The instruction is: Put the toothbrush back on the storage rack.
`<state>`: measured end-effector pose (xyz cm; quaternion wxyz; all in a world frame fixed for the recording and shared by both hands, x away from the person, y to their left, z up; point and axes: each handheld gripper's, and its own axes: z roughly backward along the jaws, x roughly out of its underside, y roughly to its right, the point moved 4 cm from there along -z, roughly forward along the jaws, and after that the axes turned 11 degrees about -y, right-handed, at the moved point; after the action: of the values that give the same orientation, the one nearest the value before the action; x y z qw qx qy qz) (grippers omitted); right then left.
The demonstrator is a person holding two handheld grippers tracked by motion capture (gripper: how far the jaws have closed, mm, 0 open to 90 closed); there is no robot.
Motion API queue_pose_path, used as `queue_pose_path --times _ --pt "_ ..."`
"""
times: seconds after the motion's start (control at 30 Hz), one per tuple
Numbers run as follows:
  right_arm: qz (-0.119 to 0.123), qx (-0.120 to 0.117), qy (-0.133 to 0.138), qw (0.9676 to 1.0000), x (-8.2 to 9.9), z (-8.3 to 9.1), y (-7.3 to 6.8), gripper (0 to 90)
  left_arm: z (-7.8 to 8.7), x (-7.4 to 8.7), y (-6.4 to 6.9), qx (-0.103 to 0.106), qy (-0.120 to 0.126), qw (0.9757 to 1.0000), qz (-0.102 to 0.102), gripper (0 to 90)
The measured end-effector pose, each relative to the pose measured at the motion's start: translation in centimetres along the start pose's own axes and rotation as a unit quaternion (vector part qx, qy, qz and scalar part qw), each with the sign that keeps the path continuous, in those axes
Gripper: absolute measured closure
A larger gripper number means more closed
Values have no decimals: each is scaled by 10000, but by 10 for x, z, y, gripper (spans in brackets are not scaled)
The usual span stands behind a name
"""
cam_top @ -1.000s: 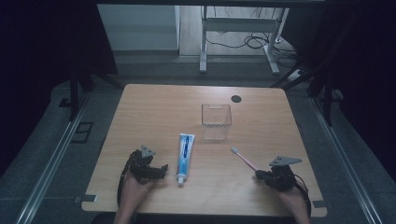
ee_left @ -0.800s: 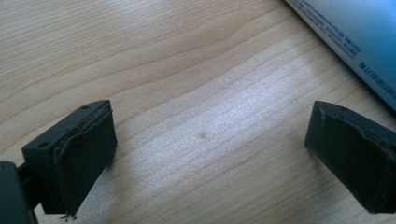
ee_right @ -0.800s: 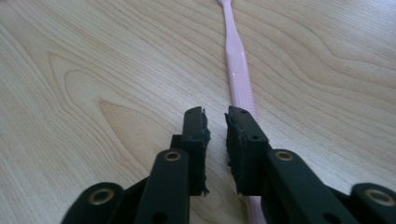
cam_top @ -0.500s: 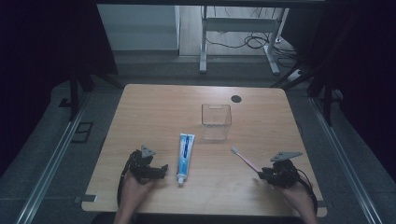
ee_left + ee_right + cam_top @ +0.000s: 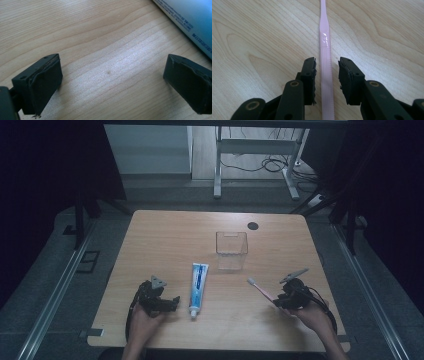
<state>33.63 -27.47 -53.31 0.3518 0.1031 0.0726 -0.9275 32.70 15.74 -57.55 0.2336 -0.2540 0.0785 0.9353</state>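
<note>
A pink toothbrush (image 5: 262, 291) lies flat on the wooden table (image 5: 165, 240), at the front right. My right gripper (image 5: 280, 301) is at its handle end. In the right gripper view the handle (image 5: 325, 57) runs between the jaws of the right gripper (image 5: 327, 65) with a gap on each side. These jaws have just been opening and the pads do not touch it. My left gripper (image 5: 172, 302) rests at the front left, jaws wide apart over bare wood (image 5: 112, 75). A blue-and-white toothpaste tube (image 5: 197, 282) lies just right of it (image 5: 190, 17).
A clear, open-topped plastic box (image 5: 231, 251) stands behind the tube and the toothbrush, near the table's middle. A small black round spot (image 5: 253, 225) sits near the far edge. Dark floor and metal desk legs lie beyond the table.
The right gripper's jaws have parted from the toothbrush handle, and the right hand has lifted and shifted slightly. The toothbrush, tube and left gripper have stayed put.
</note>
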Motion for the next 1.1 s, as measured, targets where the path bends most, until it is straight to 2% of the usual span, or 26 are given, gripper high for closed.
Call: queue_pose_path --times 0.03,0.23,0.43,0.47,0.57,0.6,0.7,0.73,0.77,0.83,0.97,1.1 --pt "0 0 0 10000 0 0 0 662 0 0 0 2 5 10000 5 22" --pt "169 63 -423 9989 -17 -4 0 691 0 0 0 1 6 10000 5 22" --pt "259 104 -670 9974 -28 -5 -2 702 0 0 0 0 2 10000 4 22" --pt "299 120 -797 9963 -33 -7 -2 705 0 0 0 1 0 10000 4 23" --pt "315 154 -918 9952 -37 -9 -3 709 0 0 0 0 -1 10000 1 23" --pt "368 169 -1047 9937 -41 -11 -2 712 0 0 0 2 -2 10000 2 23" --pt "402 191 -1159 9923 -46 -13 -4 713 0 0 0 2 -1 10000 3 23" --pt "477 222 -1305 9901 -50 -16 -5 712 0 0 0 3 -2 10000 2 23" --pt "477 222 -1305 9901 -50 -16 -5 712 0 0 0 3 -2 10000 2 22" --pt "528 290 -1459 9875 -55 -19 -8 718 0 0 0 3 -2 10000 2 23" --pt "553 335 -1590 9852 -61 -22 -10 739 0 0 0 2 -1 10000 3 23" --pt "514 280 -1729 9832 -65 -23 -9 766 0 0 0 1 0 10000 3 23"
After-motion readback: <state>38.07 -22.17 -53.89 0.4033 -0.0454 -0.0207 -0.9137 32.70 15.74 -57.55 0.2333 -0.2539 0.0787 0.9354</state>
